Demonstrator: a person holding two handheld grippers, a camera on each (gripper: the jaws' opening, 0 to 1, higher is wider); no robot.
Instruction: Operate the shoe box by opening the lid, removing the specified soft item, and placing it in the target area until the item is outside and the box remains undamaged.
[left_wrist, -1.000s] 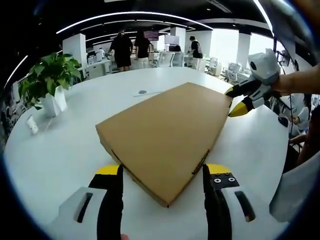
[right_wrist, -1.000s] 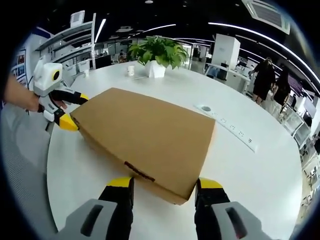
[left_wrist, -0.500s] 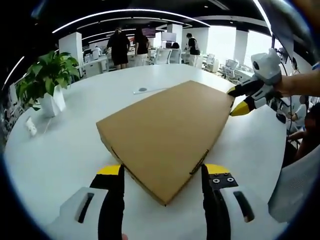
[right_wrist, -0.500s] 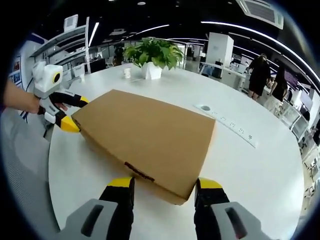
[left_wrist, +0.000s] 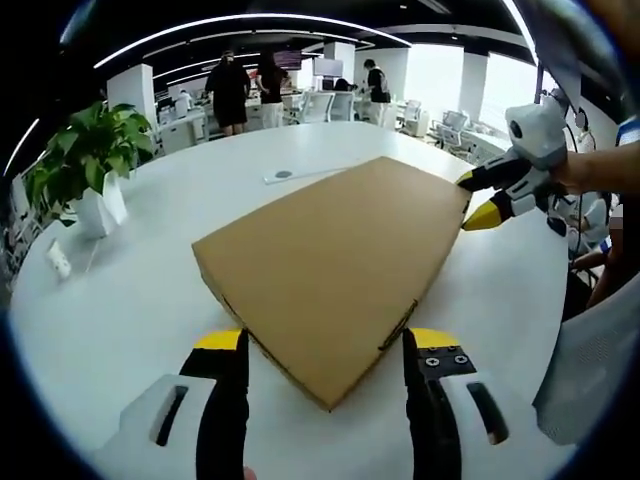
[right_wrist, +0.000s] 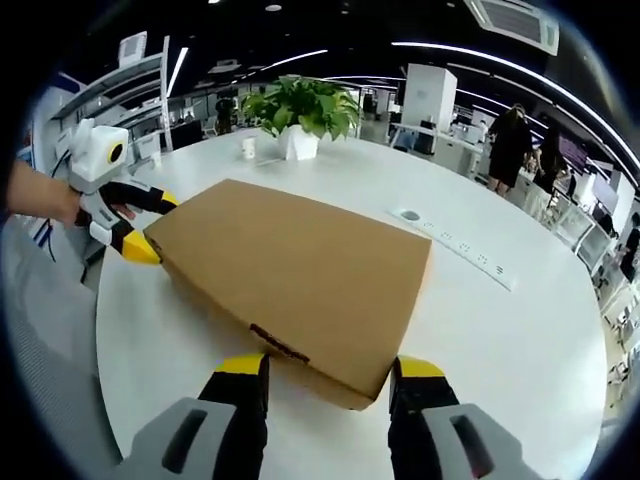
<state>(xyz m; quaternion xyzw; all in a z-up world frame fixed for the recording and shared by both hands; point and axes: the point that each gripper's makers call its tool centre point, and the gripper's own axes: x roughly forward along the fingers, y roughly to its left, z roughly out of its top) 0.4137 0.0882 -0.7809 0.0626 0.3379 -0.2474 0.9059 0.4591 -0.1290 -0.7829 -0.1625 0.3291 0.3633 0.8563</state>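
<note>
Potted plant and power strip on white table, people beyond.

Shoe box: plain brown cardboard, matt, smooth lid. Table: white, smooth, slight sheen. Left gripper and right gripper: black jaws with glossy yellow tips, grey plastic bodies. Plant pot: white, smooth.

Nothing on the table has moved; only the people at the back have shifted slightly.
</note>
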